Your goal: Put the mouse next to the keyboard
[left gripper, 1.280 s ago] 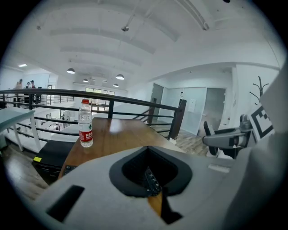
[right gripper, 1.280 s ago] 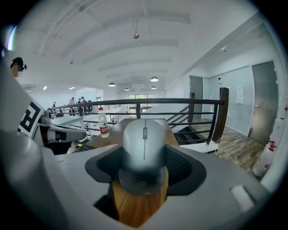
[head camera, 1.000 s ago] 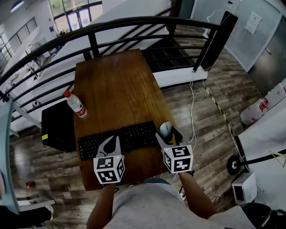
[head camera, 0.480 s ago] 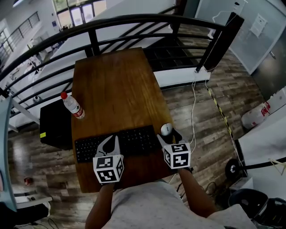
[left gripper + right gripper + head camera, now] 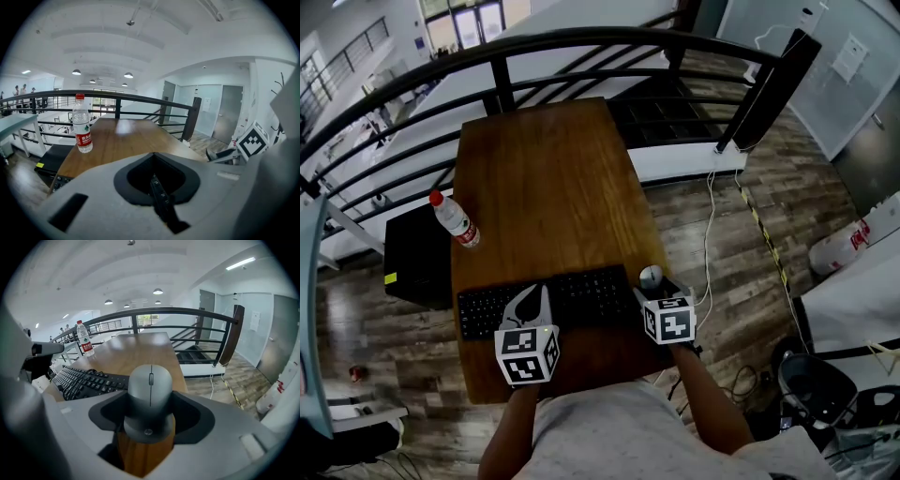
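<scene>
A grey mouse (image 5: 651, 276) lies on the wooden table (image 5: 546, 178) just off the right end of the black keyboard (image 5: 546, 298), close to the table's right edge. My right gripper (image 5: 657, 285) is open, its jaws standing either side of the mouse (image 5: 150, 390) with a gap on both sides. In the right gripper view the keyboard (image 5: 84, 378) runs off to the left. My left gripper (image 5: 534, 300) hovers over the keyboard's middle, shut and empty; its jaws (image 5: 159, 197) meet in a thin line.
A clear water bottle (image 5: 456, 221) with a red cap stands at the table's left edge, behind the keyboard. A black railing (image 5: 581, 45) curves past the far end. A black box (image 5: 417, 262) sits on the floor at left; a white cable (image 5: 705, 225) trails at right.
The head view has shifted slightly. The mouse stays by the keyboard's right end and both grippers hold about the same places.
</scene>
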